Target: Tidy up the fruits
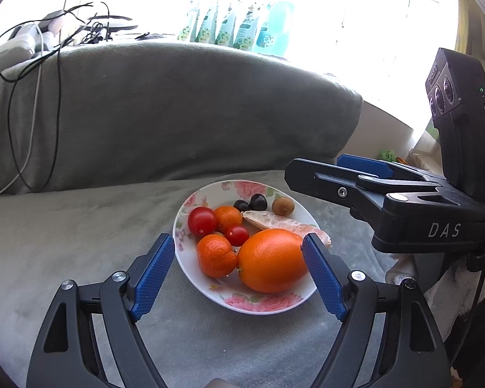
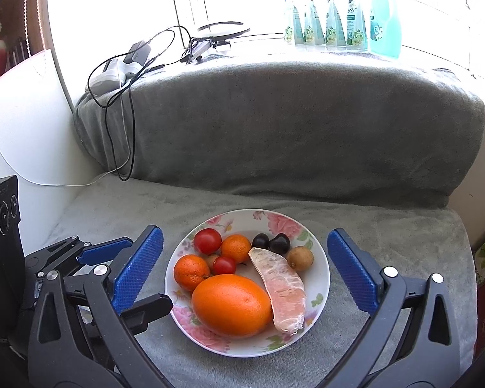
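Observation:
A floral plate (image 1: 190, 278) (image 2: 320, 278) sits on a grey blanket and holds the fruit. On it are a large orange (image 1: 271, 260) (image 2: 231, 305), two mandarins (image 1: 216, 260) (image 2: 190, 271), two red tomatoes (image 1: 202, 220) (image 2: 207, 241), a peeled pomelo segment (image 1: 274, 220) (image 2: 283, 291), dark grapes (image 1: 258, 201) (image 2: 278, 243) and a small brown fruit (image 1: 283, 206) (image 2: 300, 258). My left gripper (image 1: 237, 237) hovers open over the plate's near side, gripping nothing. My right gripper (image 2: 245, 230) stands wide open and spans the plate, also with nothing in it.
The blanket-covered seat (image 2: 388, 232) ends at a raised grey backrest (image 1: 165, 113) behind the plate. Cables (image 2: 129, 103) hang over the backrest's left end. Several bottles (image 2: 339, 16) line the bright windowsill. A white wall panel (image 2: 26, 123) stands at the left.

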The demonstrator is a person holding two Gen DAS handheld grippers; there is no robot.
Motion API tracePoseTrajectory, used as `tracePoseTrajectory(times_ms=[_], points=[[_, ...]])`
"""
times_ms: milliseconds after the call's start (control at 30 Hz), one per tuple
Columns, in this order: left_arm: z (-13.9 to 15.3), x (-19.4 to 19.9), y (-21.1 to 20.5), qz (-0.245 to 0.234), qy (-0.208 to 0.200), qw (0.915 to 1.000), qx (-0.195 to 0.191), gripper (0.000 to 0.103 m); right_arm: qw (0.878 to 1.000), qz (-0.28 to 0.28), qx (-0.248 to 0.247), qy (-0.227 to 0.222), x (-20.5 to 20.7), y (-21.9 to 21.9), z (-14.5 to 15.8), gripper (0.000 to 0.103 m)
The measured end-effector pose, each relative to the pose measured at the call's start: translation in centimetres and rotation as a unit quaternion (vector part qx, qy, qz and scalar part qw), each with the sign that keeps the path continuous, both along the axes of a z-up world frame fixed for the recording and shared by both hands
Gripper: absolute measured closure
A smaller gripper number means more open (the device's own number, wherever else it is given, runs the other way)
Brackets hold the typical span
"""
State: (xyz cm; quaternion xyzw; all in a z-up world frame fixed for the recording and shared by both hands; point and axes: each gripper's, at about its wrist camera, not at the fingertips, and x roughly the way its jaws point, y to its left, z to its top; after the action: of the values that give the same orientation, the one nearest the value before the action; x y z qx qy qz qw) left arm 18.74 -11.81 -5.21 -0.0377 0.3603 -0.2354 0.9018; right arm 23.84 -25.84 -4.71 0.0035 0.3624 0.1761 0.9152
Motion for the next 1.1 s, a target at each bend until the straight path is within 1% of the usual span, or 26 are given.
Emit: tracePoseTrajectory(times_ms=[267,433,600,867,1100], points=[[0.3,-1.0,0.5,0.006,-0.007,0.9999,0.007,0.022,0.999,-0.017,-0.028,-0.024,-1.9,0.4,0.9,0.0],[0.4,-1.7,0.8,0.013,-0.006,0.9999,0.009,0.022,0.998,-0.031,-0.036,-0.039,-3.2,0.5,1.5,0.0],[0.9,-2.6,1.2,0.022,-0.013,0.9996,0.013,0.022,0.995,-0.048,-0.059,-0.069,-4.8,0.9,2.3,0.0],[2.1,-4.7,1.7,0.033,-0.039,0.9982,0.031,0.022,0.992,-0.073,-0.041,-0.091,-7.0,0.0,3.5,0.0],[3.3,-7.0,2.0,0.046,-0.06,0.9966,0.035,0.021,0.99,-0.095,-0.031,-0.101,-8.9,-0.7,3.7,0.0]])
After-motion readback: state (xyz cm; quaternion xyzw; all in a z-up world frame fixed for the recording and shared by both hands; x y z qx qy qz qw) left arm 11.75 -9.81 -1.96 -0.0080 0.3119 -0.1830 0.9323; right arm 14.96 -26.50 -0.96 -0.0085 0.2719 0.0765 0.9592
